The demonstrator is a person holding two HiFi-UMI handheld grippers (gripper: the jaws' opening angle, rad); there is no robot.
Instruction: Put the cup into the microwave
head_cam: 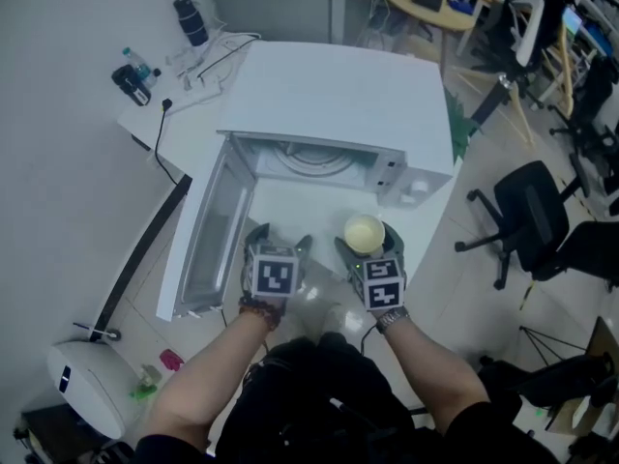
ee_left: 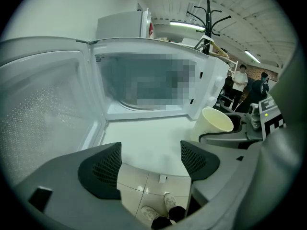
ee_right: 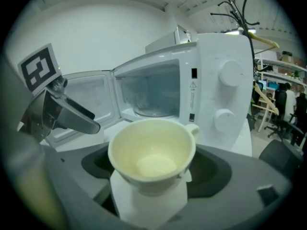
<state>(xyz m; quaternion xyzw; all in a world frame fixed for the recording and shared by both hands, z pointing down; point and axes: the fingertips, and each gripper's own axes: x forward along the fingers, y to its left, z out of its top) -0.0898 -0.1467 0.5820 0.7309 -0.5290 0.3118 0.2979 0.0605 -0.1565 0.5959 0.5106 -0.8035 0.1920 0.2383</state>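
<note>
A pale yellow cup (head_cam: 365,232) with a small handle sits between the jaws of my right gripper (head_cam: 368,243), which is shut on it, in front of the white microwave (head_cam: 338,95). The microwave door (head_cam: 208,235) is swung open to the left, showing the cavity and glass turntable (head_cam: 311,158). In the right gripper view the empty cup (ee_right: 151,152) fills the jaws of the right gripper (ee_right: 153,174), and the control knobs (ee_right: 231,73) are ahead on the right. My left gripper (head_cam: 280,242) is beside it, open and empty. The left gripper (ee_left: 148,161) faces the cavity (ee_left: 144,87), with the cup (ee_left: 217,123) at its right.
The white table (head_cam: 290,216) carries a black bottle (head_cam: 191,19) and cables (head_cam: 208,61) at the back left. Black office chairs (head_cam: 527,220) stand on the right. A white appliance (head_cam: 82,380) sits on the floor at lower left. People (ee_left: 240,83) stand far off.
</note>
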